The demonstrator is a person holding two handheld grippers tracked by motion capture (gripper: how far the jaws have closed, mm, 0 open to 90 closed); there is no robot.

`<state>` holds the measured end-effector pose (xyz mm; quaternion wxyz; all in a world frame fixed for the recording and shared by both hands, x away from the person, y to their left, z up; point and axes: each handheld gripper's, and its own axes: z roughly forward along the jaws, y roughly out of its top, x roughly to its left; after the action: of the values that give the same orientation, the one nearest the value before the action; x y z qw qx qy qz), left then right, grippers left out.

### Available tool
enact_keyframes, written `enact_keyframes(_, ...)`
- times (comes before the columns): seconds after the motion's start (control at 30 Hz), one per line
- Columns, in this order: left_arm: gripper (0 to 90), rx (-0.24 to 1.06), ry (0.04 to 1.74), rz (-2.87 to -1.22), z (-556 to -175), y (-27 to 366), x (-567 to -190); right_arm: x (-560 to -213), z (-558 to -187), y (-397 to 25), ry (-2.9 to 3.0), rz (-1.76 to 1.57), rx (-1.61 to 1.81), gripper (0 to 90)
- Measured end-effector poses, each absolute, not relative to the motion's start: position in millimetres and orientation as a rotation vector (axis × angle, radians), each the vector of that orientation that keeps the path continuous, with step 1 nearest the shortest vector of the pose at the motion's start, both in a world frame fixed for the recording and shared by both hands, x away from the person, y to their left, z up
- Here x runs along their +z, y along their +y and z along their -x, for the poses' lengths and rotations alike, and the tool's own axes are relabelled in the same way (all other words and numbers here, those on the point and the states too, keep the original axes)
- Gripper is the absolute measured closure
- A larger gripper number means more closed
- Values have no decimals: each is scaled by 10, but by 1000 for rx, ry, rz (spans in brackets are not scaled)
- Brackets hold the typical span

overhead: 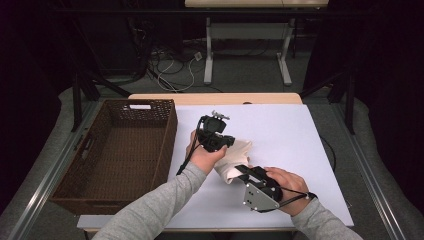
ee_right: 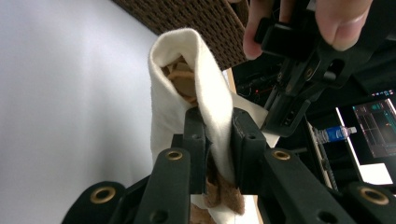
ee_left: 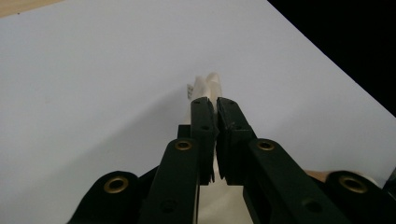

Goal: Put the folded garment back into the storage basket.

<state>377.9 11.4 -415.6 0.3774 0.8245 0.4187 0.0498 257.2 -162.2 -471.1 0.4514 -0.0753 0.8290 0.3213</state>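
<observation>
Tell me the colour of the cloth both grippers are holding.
The cloth is cream-white outside with a tan-brown inner side, best seen in the right gripper view.

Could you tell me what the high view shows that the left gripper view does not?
High view alone: the brown wicker basket left of the white table, both forearms, and the right tongs gripping the cream cloth. Left gripper view alone: the left tongs seen close, jaws shut on a thin fold of cloth. Both share the white tabletop, the cloth and the left tongs.

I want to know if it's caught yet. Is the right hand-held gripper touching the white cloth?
Touching. In the right gripper view, the right hand-held gripper has its jaws shut on a fold of the cream cloth.
</observation>
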Motion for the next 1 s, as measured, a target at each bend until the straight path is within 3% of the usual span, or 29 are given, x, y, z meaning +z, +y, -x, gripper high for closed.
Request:
enact_keyframes(0.43,862,194,1078,-2109,-3589,434,-3957,-4577,-2524,-1412,2011,281,846,781)
enact_keyframes(1.0,862,222,1149,-2084,-3758,1038,-3733,-4430,-2700,-917,1998,340,917,781)
